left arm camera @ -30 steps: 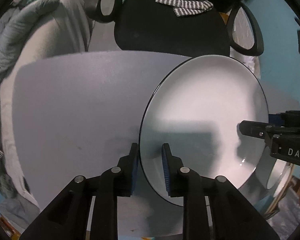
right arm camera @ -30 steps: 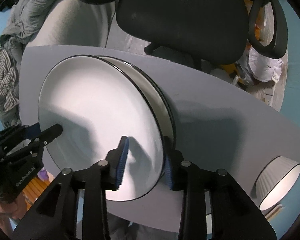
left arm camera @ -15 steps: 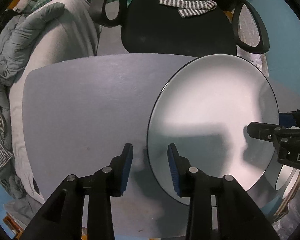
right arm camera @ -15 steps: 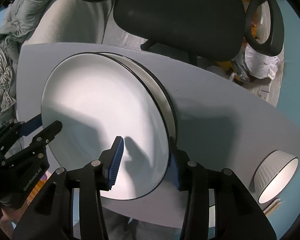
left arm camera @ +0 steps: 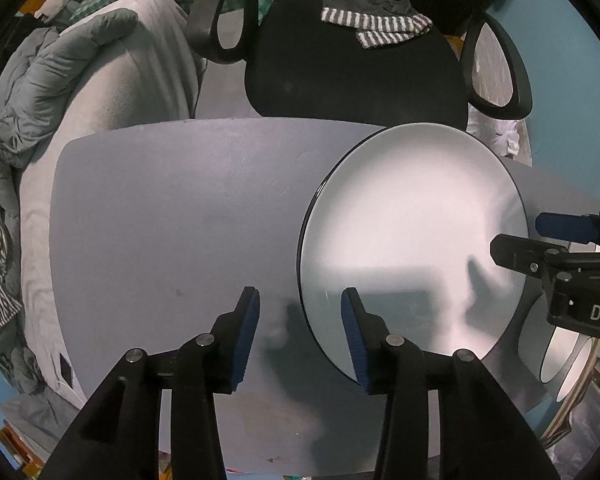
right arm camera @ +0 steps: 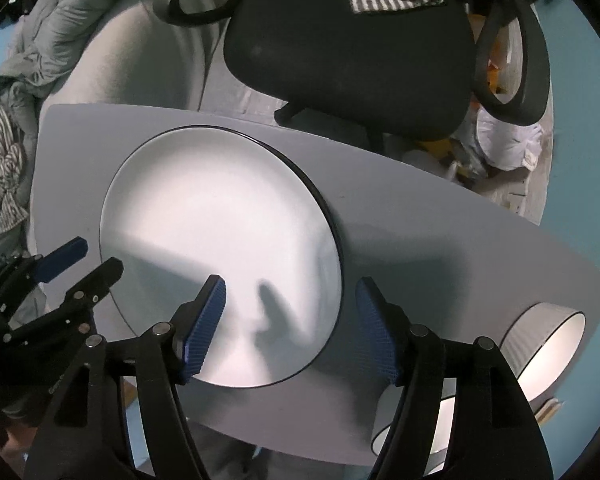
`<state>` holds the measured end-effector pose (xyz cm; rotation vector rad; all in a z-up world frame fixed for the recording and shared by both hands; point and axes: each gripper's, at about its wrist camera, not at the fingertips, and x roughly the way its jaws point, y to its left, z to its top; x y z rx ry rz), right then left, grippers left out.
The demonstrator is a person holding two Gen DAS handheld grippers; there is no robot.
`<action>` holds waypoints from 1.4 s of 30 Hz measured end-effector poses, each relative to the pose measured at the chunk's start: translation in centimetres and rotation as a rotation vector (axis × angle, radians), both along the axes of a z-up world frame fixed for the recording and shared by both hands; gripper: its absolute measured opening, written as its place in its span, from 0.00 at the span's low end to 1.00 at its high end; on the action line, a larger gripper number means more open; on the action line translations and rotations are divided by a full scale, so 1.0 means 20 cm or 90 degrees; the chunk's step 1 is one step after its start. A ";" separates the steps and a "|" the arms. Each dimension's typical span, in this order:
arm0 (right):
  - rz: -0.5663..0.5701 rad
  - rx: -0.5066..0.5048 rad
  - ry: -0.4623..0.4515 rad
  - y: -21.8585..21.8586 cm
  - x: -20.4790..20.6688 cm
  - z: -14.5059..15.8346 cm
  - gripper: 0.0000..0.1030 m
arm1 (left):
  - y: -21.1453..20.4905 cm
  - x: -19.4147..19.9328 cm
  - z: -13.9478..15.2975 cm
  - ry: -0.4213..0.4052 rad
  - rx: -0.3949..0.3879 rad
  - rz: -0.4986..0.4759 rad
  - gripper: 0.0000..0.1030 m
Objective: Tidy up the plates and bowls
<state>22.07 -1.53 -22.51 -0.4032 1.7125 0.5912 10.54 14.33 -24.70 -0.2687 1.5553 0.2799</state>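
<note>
A white plate with a thin black rim lies flat on the grey table. In the right wrist view the plate rests on a second one, of which only a sliver of rim shows at its upper right. My left gripper straddles the plate's left edge; its jaws are opening and the pads stand clear of the rim. My right gripper straddles the opposite edge, its jaws also opening, pads not touching. Each gripper shows in the other's view: the right gripper, the left gripper.
A ribbed white bowl stands at the table's right end, with another bowl's rim below it. A black office chair with a striped cloth stands behind the table. Bedding is piled to the left.
Both grippers' jaws have spread apart and let go of the plate's rim. The upper plate, tilted before, has come down flat on the lower one.
</note>
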 end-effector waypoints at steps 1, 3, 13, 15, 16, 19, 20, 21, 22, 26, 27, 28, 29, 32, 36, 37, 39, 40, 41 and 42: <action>0.005 -0.003 -0.012 0.00 0.00 0.01 0.66 | 0.00 -0.01 0.01 -0.002 0.001 0.002 0.42; 0.015 -0.009 -0.032 0.00 -0.01 0.03 0.66 | 0.00 -0.02 0.04 -0.012 0.005 0.005 0.49; 0.028 -0.010 -0.156 -0.09 -0.10 0.23 0.69 | -0.02 -0.11 0.27 -0.072 0.027 0.003 0.62; 0.020 -0.006 -0.175 -0.11 -0.11 0.28 0.69 | -0.04 -0.14 0.33 -0.089 0.028 -0.004 0.66; 0.015 -0.004 -0.181 -0.13 -0.12 0.30 0.69 | -0.05 -0.16 0.36 -0.098 0.031 -0.009 0.67; -0.005 0.011 -0.203 -0.17 -0.15 0.40 0.69 | -0.08 -0.20 0.42 -0.112 0.038 -0.018 0.69; -0.011 0.016 -0.210 -0.19 -0.16 0.43 0.69 | -0.09 -0.22 0.44 -0.117 0.038 -0.021 0.69; -0.016 0.019 -0.216 -0.20 -0.17 0.46 0.69 | -0.10 -0.24 0.47 -0.124 0.038 -0.026 0.69; -0.022 0.024 -0.224 -0.22 -0.18 0.49 0.69 | -0.11 -0.25 0.50 -0.131 0.040 -0.029 0.70; -0.041 0.038 -0.254 -0.29 -0.22 0.61 0.69 | -0.15 -0.31 0.59 -0.161 0.053 -0.042 0.74; -0.046 0.041 -0.259 -0.30 -0.23 0.63 0.69 | -0.17 -0.33 0.61 -0.166 0.056 -0.046 0.74; -0.051 0.045 -0.265 -0.31 -0.25 0.65 0.69 | -0.17 -0.34 0.63 -0.171 0.058 -0.050 0.74; -0.057 0.050 -0.272 -0.33 -0.26 0.69 0.69 | -0.18 -0.35 0.64 -0.175 0.059 -0.051 0.74; -0.072 0.056 -0.291 -0.36 -0.30 0.76 0.69 | -0.19 -0.40 0.71 -0.194 0.062 -0.049 0.74; -0.094 0.066 -0.320 -0.42 -0.36 0.86 0.69 | -0.21 -0.45 0.80 -0.222 0.096 -0.057 0.77; -0.098 0.069 -0.325 -0.44 -0.37 0.88 0.69 | -0.22 -0.46 0.82 -0.229 0.098 -0.059 0.78; -0.109 0.073 -0.338 -0.47 -0.40 0.93 0.69 | -0.23 -0.49 0.87 -0.242 0.094 -0.062 0.78; -0.113 0.073 -0.344 -0.48 -0.41 0.94 0.69 | -0.23 -0.50 0.89 -0.248 0.088 -0.063 0.78; -0.120 0.074 -0.354 -0.50 -0.43 0.97 0.69 | -0.24 -0.51 0.91 -0.256 0.082 -0.064 0.78; -0.125 0.075 -0.359 -0.51 -0.45 0.99 0.69 | -0.24 -0.53 0.92 -0.261 0.077 -0.064 0.78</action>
